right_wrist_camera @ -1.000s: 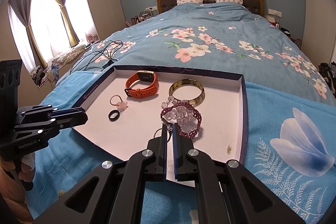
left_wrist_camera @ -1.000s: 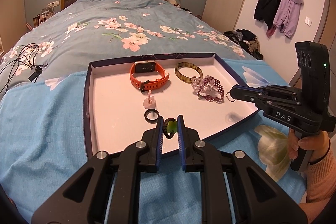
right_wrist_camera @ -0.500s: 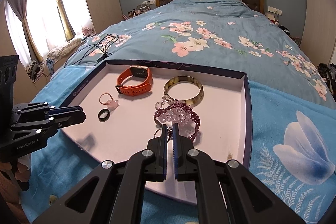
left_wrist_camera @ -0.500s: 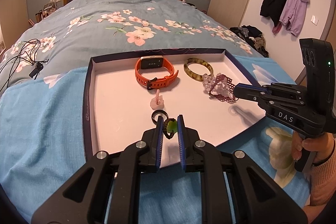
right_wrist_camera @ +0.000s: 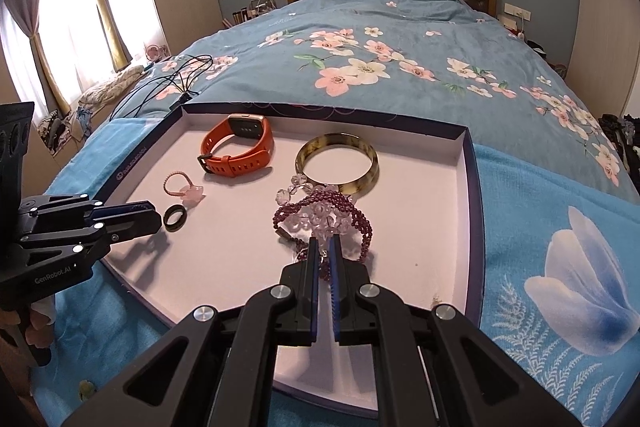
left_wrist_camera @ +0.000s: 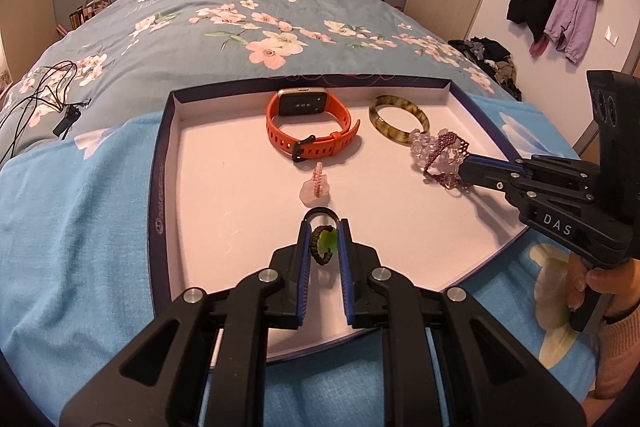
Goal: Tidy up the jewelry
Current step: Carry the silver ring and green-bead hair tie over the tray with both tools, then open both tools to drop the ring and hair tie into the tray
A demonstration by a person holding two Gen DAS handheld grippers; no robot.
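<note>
Inside tray (left_wrist_camera: 168, 163): orange watch (left_wrist_camera: 310, 131), bangle (left_wrist_camera: 398, 117), black ring (right_wrist_camera: 175, 217)

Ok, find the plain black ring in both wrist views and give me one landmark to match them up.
Left wrist view: the black ring lies low in the middle of the tray, just beyond the left gripper's fingers and partly hidden by them.
Right wrist view: it lies at the left, close by the left gripper's tips.
Shared landmark: the orange watch at the tray's far side.
</note>
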